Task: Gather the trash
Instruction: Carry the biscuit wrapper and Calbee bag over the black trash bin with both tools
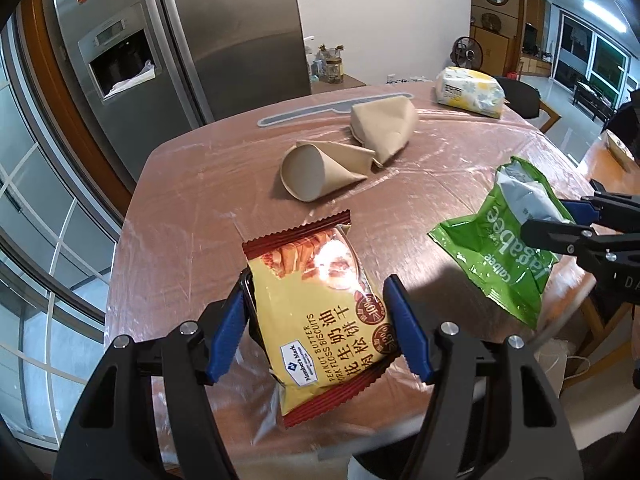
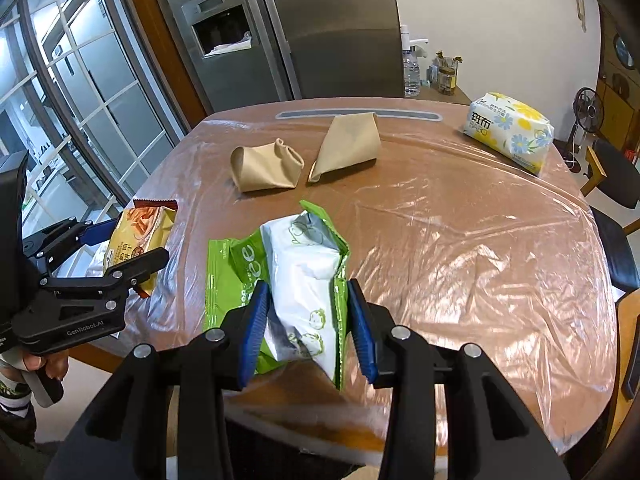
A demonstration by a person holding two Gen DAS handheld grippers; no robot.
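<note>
Left gripper (image 1: 320, 328) clenched on biscuit packet (image 1: 316, 304) over table (image 2: 460, 240) near edge; right gripper (image 2: 308, 328) grasping green bag (image 2: 304, 276); film-covered tabletop open toward refrigerator (image 2: 312, 24).

Tissue pack (image 2: 510, 131) on table (image 2: 460, 208); fridge (image 2: 288, 28) behind.

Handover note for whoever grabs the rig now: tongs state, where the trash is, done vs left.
Left tongs: closed on the yellow biscuit wrapper, at the near left edge of the table.
Right tongs: closed on the green Jagabee bag, near the front edge.
Two crumpled brown paper cups lie untouched mid-table, side by side.
Tissue pack sits at the far right corner; probably not trash.
Done: both wrappers gripped.
Left: drop both in a bin (none visible), then collect the cups.
</note>
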